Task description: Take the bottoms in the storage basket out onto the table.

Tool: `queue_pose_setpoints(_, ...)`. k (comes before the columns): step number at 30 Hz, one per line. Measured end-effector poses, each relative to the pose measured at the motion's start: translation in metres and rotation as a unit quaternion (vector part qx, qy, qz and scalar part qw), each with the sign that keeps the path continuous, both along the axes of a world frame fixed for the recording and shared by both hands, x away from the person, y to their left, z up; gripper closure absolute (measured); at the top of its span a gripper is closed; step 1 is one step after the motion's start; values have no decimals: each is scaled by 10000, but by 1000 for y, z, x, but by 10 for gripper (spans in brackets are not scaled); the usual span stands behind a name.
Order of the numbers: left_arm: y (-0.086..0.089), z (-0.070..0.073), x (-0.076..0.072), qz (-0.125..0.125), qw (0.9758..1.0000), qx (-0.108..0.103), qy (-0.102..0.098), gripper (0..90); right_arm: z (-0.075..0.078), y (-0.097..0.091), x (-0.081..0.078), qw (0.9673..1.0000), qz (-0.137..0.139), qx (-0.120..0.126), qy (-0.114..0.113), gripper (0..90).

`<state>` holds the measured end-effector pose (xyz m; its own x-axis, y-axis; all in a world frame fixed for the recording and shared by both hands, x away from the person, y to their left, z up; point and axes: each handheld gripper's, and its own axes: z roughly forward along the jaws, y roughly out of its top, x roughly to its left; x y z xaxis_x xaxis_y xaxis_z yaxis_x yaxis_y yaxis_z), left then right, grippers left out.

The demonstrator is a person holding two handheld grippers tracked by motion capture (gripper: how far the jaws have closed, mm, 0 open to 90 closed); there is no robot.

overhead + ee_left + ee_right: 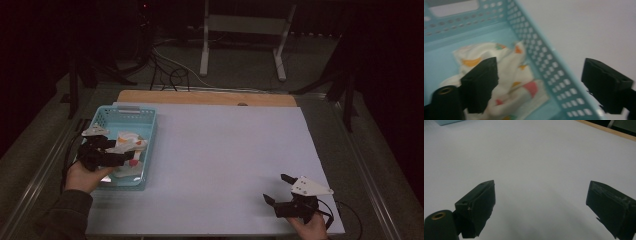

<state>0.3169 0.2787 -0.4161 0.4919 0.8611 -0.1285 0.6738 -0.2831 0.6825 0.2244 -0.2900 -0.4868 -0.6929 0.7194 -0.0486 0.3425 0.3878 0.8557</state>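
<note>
Inside the blue basket (554,75) at the surface's (225,165) left lies a crumpled printed cloth (509,77), soft, light and limp; a raised fold looks easiest to pinch. Left gripper (539,82) fingers stand wide astride the basket wall, holding nothing; right gripper (541,207) rests wide open, empty.

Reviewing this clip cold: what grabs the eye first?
The light blue basket at the table's left edge stands out, with a white cloth printed in orange and pink crumpled inside it. The left gripper hangs over it, jaws apart and straddling the basket's wall. The right gripper sits open on the bare white sheet near the front right corner.
</note>
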Motion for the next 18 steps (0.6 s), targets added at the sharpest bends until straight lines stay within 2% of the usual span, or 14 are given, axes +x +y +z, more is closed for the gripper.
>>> queue_pose_setpoints(9,14,-10,8,387,9984,325,238,229,0,1,0,10000,26,5,6,87)
queue_pose_setpoints(12,15,-11,10,432,9979,395,291,252,-1,1,1,10000,40,-5,1,87)
queue_pose_setpoints(15,15,-16,14,463,9963,573,437,269,-1,2,1,10000,58,11,13,87)
queue_pose_setpoints(18,16,-20,16,494,9957,611,497,302,0,1,0,10000,64,18,9,87)
